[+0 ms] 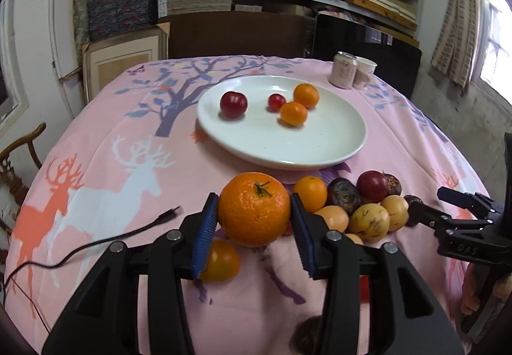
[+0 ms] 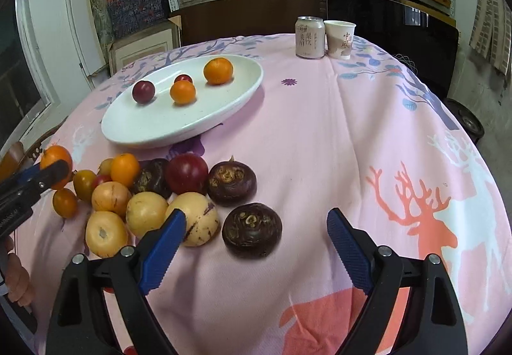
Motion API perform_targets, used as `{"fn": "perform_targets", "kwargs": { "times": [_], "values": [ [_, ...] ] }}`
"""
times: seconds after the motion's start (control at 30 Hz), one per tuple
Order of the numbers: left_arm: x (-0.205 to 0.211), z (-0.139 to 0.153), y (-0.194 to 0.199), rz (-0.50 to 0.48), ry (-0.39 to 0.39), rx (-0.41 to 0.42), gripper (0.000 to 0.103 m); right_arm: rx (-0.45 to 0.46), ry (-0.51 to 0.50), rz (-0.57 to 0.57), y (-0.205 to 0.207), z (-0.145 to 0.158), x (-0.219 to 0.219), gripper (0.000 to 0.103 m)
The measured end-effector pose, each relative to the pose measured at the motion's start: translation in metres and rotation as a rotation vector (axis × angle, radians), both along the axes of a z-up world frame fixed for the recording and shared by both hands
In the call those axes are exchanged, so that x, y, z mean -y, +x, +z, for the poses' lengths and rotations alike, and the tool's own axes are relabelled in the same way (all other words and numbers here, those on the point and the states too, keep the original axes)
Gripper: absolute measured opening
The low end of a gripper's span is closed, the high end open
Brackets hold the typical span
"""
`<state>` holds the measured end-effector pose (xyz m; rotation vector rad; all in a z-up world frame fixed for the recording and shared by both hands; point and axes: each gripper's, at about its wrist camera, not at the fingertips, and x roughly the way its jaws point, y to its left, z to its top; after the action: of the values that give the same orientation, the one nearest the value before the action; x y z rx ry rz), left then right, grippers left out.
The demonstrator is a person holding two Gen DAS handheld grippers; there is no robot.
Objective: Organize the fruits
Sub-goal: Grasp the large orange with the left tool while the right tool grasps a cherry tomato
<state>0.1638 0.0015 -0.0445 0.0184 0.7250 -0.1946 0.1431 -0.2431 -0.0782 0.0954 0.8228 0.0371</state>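
Blue ribbed pads of the left gripper (image 1: 254, 211) clamp a big tangerine (image 1: 254, 208) at its widest part, lifted just above the pink tablecloth (image 1: 112, 144), near edge of the scene. The right gripper (image 2: 256, 224) hangs wide open w/ nothing in it, over a dark water chestnut (image 2: 252, 230). Beside it, to the left, the loose pile: yellow fruits (image 2: 145, 214), a red plum (image 2: 186, 173), small oranges. Farther off, the white plate (image 1: 288, 147) already has two plums & two oranges. Risk, imo: round waxy skin could slip from the pads in transit, or the drop could knock fruit on the plate rolling off the rim. Far right: can (image 2: 309, 37), paper cup (image 2: 340, 38).
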Motion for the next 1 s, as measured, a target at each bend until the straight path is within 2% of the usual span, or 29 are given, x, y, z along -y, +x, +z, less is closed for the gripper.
{"fn": "perform_targets", "kwargs": {
  "times": [0.2, 0.27, 0.37, 0.5, 0.63, 0.7, 0.8, 0.9, 1.0],
  "values": [
    [0.000, -0.003, 0.000, -0.017, -0.008, -0.022, 0.044, 0.003, 0.024, -0.018, -0.008, 0.000, 0.009, 0.090],
    [-0.002, -0.002, -0.001, -0.020, -0.016, -0.020, 0.044, 0.012, 0.086, -0.002, -0.015, 0.004, 0.015, 0.090],
    [-0.003, -0.001, -0.003, -0.018, -0.020, -0.025, 0.044, -0.024, 0.171, 0.086, -0.039, 0.003, 0.009, 0.090],
    [-0.008, -0.001, -0.016, -0.007, -0.023, -0.030, 0.044, -0.019, 0.074, 0.227, -0.086, 0.005, -0.023, 0.089],
    [-0.016, -0.003, -0.037, -0.005, -0.041, -0.034, 0.044, -0.001, -0.013, 0.301, -0.111, 0.006, -0.048, 0.077],
    [-0.018, -0.005, -0.043, -0.004, -0.043, -0.036, 0.044, -0.020, -0.031, 0.324, -0.112, 0.002, -0.056, 0.060],
    [-0.019, -0.010, -0.046, -0.008, -0.034, -0.052, 0.045, -0.071, -0.040, 0.330, -0.104, -0.008, -0.061, 0.043],
    [-0.019, -0.012, -0.045, -0.008, -0.031, -0.057, 0.044, -0.091, -0.010, 0.329, -0.103, -0.013, -0.061, 0.043],
    [-0.018, -0.014, -0.042, -0.015, -0.035, -0.071, 0.045, -0.089, -0.038, 0.337, -0.103, -0.014, -0.067, 0.043]
  ]
}}
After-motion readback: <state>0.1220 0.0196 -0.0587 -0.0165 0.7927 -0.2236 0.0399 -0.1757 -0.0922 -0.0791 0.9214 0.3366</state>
